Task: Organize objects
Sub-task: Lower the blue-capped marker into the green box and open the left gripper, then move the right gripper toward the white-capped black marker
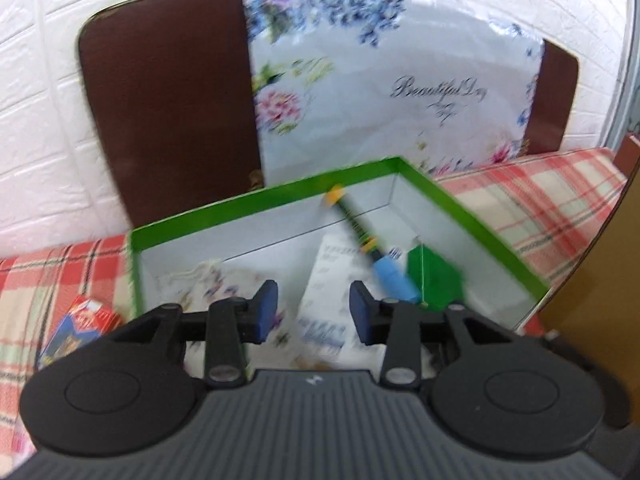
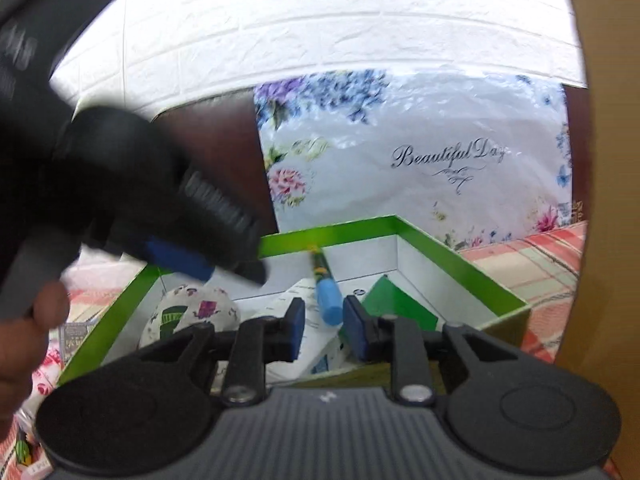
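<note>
A green-rimmed box (image 1: 260, 196) (image 2: 340, 228) with a white inside sits on a plaid cover. In it lie a pen with a blue cap (image 1: 394, 280) (image 2: 330, 304), a green card (image 1: 434, 280) (image 2: 396, 304), a printed white sheet (image 1: 328, 276) and a floral pouch (image 2: 192, 312). My left gripper (image 1: 314, 312) hovers over the box, open, with nothing between its pads. My right gripper (image 2: 326, 330) is at the box's near edge with its pads slightly apart. The blue cap shows just beyond its tips, and neither pad touches it. The left gripper's blue pad (image 2: 176, 258) shows in the right wrist view.
A floral bag reading "Beautiful Day" (image 1: 400, 92) leans on a brown headboard (image 1: 168, 100) behind the box. The plaid cover (image 1: 540, 200) spreads to both sides. A red and blue carton (image 1: 80, 324) lies left of the box. A cardboard wall (image 2: 608, 200) rises at the right. A hand (image 2: 24, 340) holds the left gripper.
</note>
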`<state>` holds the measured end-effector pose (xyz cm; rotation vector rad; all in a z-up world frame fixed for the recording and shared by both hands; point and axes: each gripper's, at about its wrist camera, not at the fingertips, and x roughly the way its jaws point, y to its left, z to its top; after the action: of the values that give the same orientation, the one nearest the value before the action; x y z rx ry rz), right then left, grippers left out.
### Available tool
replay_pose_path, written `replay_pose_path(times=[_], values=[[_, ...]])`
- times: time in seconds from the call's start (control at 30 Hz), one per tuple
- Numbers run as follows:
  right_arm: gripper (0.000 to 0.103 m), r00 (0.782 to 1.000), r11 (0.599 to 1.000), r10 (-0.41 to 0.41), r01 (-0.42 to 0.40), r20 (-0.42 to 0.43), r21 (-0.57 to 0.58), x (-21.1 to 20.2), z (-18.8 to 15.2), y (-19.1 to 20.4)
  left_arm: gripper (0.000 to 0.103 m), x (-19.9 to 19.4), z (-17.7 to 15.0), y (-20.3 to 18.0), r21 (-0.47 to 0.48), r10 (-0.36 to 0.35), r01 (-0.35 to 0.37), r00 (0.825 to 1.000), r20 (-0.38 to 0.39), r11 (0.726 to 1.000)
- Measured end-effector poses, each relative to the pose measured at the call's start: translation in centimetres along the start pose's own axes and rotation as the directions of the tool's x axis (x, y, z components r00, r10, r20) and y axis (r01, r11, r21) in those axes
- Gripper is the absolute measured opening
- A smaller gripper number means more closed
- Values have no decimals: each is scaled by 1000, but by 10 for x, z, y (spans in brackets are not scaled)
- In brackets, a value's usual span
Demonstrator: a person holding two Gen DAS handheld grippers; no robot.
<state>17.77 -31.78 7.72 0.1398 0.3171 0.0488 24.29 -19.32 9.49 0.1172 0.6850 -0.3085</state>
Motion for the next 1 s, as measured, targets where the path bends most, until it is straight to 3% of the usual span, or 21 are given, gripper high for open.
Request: replay_pose_path(times=[0.1, 0.27, 0.4, 0.53, 1.0], values=[[27, 999, 999, 30, -30, -18, 33, -7, 2, -2, 42, -13, -8, 11, -30, 6, -6, 1000, -5, 1000], [29, 1000, 999, 31, -31, 5, 39, -58, -9, -2, 42, -36, -24, 21, -28, 56, -56, 998, 13, 998], [30, 998, 999, 43, -42, -51, 30, -88, -31, 8, 42, -56, -43, 29, -46, 84, -84, 996, 3, 995], [30, 989, 997, 79, -76, -122, 24, -105, -48, 20, 42, -74, -65, 36, -58, 104, -104, 995, -5, 993], [30, 979, 992, 124, -123, -161, 21, -144, -48, 50, 44, -116, -125, 68, -83, 140, -141, 990, -17, 987]])
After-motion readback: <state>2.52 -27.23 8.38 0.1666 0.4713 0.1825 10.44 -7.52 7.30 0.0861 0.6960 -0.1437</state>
